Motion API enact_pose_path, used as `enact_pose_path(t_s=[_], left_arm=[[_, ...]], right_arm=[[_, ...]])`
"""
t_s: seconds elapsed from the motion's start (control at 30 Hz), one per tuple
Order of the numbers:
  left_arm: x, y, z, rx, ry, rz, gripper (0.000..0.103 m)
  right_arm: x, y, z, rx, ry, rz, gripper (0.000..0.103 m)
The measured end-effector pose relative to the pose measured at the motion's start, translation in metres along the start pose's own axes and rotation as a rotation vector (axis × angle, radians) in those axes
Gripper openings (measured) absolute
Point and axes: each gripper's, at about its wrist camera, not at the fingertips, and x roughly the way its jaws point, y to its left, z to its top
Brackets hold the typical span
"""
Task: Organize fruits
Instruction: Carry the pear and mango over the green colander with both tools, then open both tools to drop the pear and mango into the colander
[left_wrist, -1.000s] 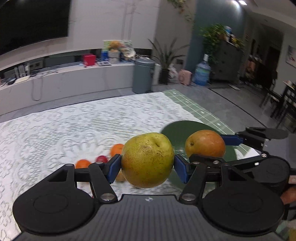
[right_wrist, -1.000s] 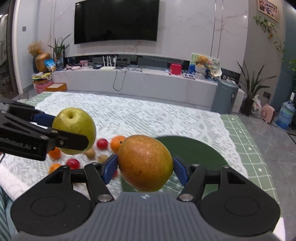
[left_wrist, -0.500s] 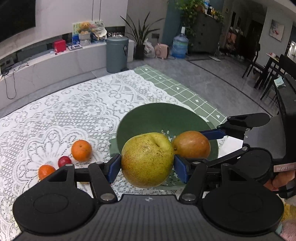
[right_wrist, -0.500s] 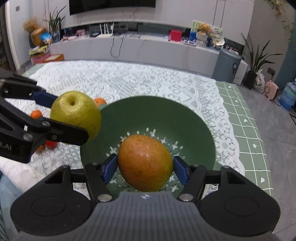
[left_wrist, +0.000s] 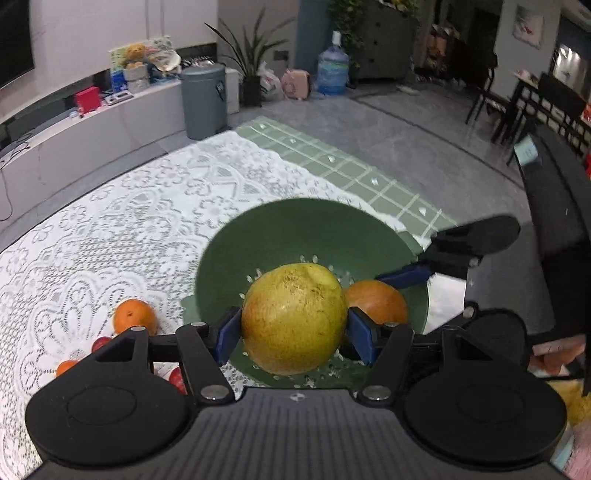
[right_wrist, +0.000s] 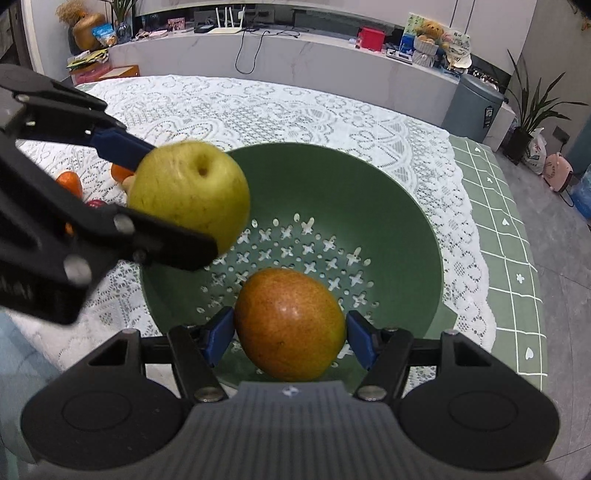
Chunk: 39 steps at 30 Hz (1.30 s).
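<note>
A: What did the fingers hold?

B: The left gripper (left_wrist: 293, 330) had its blue fingers (left_wrist: 226, 334) clamped on a yellow-green pear (left_wrist: 294, 318); the right gripper (right_wrist: 290, 334) gripped a red-orange mango (right_wrist: 290, 325) the same way.

A: Where were they?

B: Both fruits hung over the green colander bowl (right_wrist: 369, 206), the mango low near its perforated bottom, the pear above its left rim.

A: And farther out?

B: Tangerines (left_wrist: 133, 316) and small red fruits (left_wrist: 100, 342) lay on the lace tablecloth (left_wrist: 110, 221) covering the desk, left of the bowl. No writing was legible.
</note>
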Motion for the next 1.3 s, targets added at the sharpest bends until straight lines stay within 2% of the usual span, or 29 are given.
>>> enact_pose_path(t_s=[0.37, 0.6, 0.97, 1.17, 1.23, 1.3], left_arm=[[0.029, 0.003, 0.002, -0.009, 0.142, -0.017, 0.071], [0.045, 0.010, 0.006, -0.053, 0.220, -0.028, 0.071], [0.054, 0.014, 0.006, -0.100, 0.274, -0.051, 0.071], [0.053, 0.008, 0.008, -0.075, 0.278, -0.035, 0.071], [0.053, 0.007, 0.008, -0.071, 0.279, -0.032, 0.072], [0.053, 0.005, 0.008, -0.062, 0.274, -0.026, 0.072]], right_arm=[[0.017, -0.004, 0.011, -0.071, 0.091, 0.038, 0.063], [0.028, -0.009, 0.014, -0.056, 0.150, 0.073, 0.063], [0.026, -0.011, 0.018, -0.106, 0.177, 0.041, 0.064], [0.023, -0.010, 0.017, -0.146, 0.192, 0.015, 0.064], [0.021, -0.009, 0.017, -0.160, 0.188, -0.003, 0.067], [0.017, -0.007, 0.016, -0.178, 0.176, -0.031, 0.075]])
